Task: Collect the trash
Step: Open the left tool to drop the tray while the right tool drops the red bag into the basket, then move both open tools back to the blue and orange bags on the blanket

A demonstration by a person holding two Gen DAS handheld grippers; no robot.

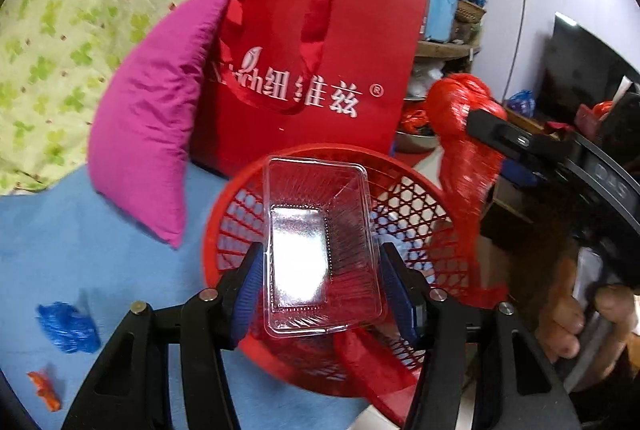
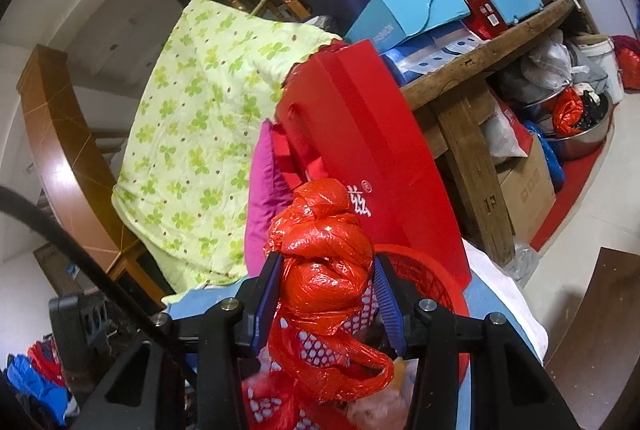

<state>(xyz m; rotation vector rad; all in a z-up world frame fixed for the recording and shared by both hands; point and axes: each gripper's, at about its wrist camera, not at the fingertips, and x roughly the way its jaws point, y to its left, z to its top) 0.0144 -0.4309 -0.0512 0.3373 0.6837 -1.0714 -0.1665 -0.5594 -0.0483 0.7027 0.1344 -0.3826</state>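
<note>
A clear plastic food tray (image 1: 320, 230) sits between the blue pads of my left gripper (image 1: 324, 282), which is shut on its two long sides. It hangs over a red mesh basket (image 1: 224, 214) that rests on the blue bed sheet. A knotted red plastic bag (image 2: 324, 270) is held by my right gripper (image 2: 328, 304), its pads pressing on the bag's bunched middle. In the left wrist view that red bag (image 1: 456, 110) hangs just beyond the basket's right rim, held by the right gripper's black finger (image 1: 504, 138). The basket (image 2: 432, 282) lies right below it.
A red paper gift bag (image 1: 320, 70) and a magenta pillow (image 1: 148, 134) stand behind the basket. A crumpled blue bag (image 1: 66, 326) and a small orange scrap (image 1: 44, 388) lie on the sheet at left. A cluttered wooden table (image 2: 460, 70) is at right. A person's hand (image 1: 568, 322) grips the right handle.
</note>
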